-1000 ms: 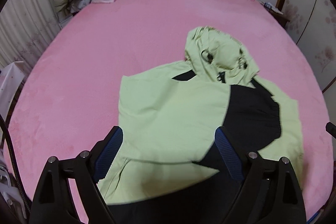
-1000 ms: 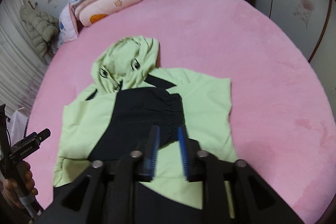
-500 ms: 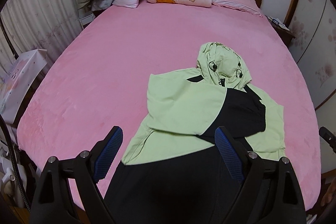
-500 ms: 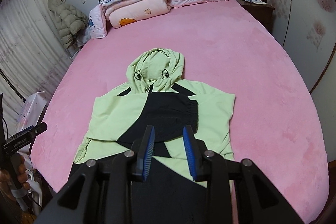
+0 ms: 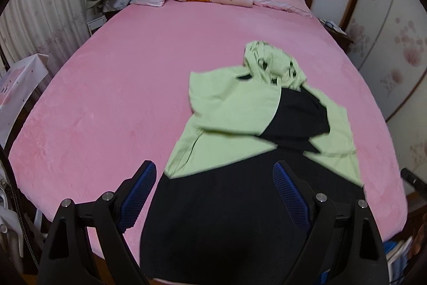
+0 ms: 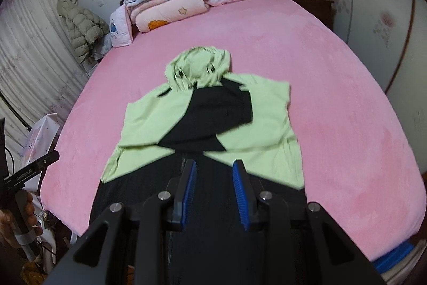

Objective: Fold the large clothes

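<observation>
Slippage threatens the jacket, lying sleeves-folded at centre frame with its black hem draped over the bed edge at the bottom (left tongs gape empty, right tongs stand narrowly parted, gripping nothing), since overhanging weight may drag folds loose.

Jacket: pale green, black panels and hem. Bed: plain pink cover. Quilts at 12 o'clock: floral blue-pink over pink with orange motif. Fingers: blue ribbed pads on black.

Hooded jacket (green, black) on bed
</observation>
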`<state>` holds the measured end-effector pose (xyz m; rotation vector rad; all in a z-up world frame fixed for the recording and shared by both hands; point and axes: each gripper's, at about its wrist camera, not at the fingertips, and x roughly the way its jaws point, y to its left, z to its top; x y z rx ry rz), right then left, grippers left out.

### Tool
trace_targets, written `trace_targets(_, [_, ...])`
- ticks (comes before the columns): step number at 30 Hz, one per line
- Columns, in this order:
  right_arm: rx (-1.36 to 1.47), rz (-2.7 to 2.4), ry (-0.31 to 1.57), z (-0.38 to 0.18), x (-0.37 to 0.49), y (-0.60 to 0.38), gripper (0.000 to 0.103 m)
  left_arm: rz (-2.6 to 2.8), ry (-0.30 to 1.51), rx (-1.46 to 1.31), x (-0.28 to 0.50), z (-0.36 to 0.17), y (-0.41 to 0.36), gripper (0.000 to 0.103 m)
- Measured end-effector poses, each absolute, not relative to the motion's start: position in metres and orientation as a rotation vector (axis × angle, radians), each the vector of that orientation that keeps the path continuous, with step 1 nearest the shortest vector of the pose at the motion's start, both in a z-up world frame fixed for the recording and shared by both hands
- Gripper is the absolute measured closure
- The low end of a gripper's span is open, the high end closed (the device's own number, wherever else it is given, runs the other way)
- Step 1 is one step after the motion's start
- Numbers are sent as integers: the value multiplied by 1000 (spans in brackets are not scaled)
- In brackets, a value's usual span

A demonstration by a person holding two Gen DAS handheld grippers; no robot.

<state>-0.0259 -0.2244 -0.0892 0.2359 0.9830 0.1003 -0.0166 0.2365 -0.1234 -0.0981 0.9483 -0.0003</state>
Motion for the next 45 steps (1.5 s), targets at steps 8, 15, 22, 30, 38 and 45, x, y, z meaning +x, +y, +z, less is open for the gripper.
trace_targets(8, [245, 89, 1045, -133, -77, -222, 52, -56, 1104, -72, -64, -207, 270, 15])
trace_targets(15, [267, 57, 1116, -180, -107, -239, 48, -18, 1218, -105, -84, -276, 306, 15])
trace_targets(22, [262, -42, 1211, -225, -139, -275, 48, 29, 1258, -108, -82, -313, 325, 17])
trace_targets(30, [311, -88, 1245, -253, -148, -314, 48, 20, 1312, -85, -78, -347, 335, 17])
trace_targets(38, [430, -21, 1325, -289, -157, -337, 48, -33, 1327, -135, -83, -353, 342, 17])
trace_targets(45, [556, 3, 1340, -309, -161, -346, 48, -48, 1339, -186, -86, -362, 353, 17])
